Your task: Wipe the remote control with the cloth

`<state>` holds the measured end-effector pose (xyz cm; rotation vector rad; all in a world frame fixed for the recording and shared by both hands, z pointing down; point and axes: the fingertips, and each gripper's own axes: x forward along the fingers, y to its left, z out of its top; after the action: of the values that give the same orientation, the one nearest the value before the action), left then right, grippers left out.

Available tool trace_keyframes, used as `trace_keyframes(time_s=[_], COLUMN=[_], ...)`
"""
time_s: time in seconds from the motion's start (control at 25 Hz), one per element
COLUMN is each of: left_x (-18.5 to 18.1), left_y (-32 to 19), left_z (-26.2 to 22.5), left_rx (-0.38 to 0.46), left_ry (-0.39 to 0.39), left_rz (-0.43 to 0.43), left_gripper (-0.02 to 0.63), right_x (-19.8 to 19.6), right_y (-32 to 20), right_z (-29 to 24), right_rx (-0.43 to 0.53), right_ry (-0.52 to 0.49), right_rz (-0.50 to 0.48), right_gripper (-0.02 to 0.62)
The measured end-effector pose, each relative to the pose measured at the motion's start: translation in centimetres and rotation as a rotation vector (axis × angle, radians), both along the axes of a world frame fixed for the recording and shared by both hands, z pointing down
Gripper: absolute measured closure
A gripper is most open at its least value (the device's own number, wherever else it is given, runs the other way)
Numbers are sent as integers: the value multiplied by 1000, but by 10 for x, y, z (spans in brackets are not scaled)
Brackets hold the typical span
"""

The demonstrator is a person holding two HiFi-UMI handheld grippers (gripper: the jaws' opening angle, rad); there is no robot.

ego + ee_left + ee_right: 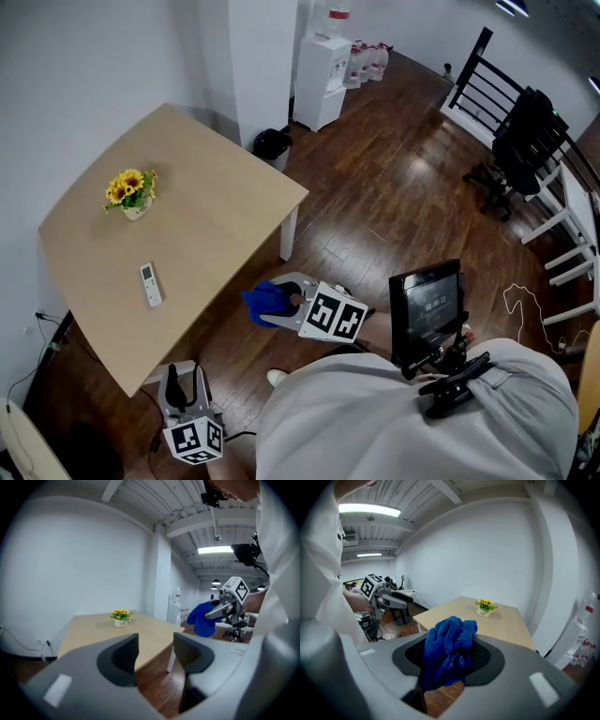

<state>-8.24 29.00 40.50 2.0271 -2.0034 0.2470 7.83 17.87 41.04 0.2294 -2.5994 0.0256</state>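
We see a slim white plastic remote control (151, 284) lying flat on the pale wooden table (216, 211). We see a fluffy blue cloth (449, 651) bunched up, clamped between the jaws of the right gripper (451, 660), off the table.

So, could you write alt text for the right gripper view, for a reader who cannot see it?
The right gripper holds a blue cloth between its jaws. Beyond it stands a table with a flower pot.
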Motion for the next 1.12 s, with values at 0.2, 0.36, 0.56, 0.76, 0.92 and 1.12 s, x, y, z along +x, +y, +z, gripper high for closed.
trace_keyframes(time_s=[0.2,0.36,0.56,0.76,0.92,1.12], left_x=[50,100,159,207,221,230], left_y=[2,-4,-7,-7,-2,-2], left_z=[-18,-36,-44,-46,-39,-32], left_rx=[24,46,38,15,-9,-19], left_ry=[5,5,-4,-14,-18,-24], left_rz=[0,16,27,29,28,40], left_gripper=[353,353,353,353,353,353], right_x=[42,80,130,171,184,191], right_y=[7,6,6,4,7,8], right_z=[-21,-32,-42,-45,-39,-33], right_rx=[29,39,63,67,55,53], right_ry=[-30,-58,-66,-75,-85,-90], right_rz=[-17,-21,-41,-64,-65,-64], right_gripper=[403,403,403,403,403,403])
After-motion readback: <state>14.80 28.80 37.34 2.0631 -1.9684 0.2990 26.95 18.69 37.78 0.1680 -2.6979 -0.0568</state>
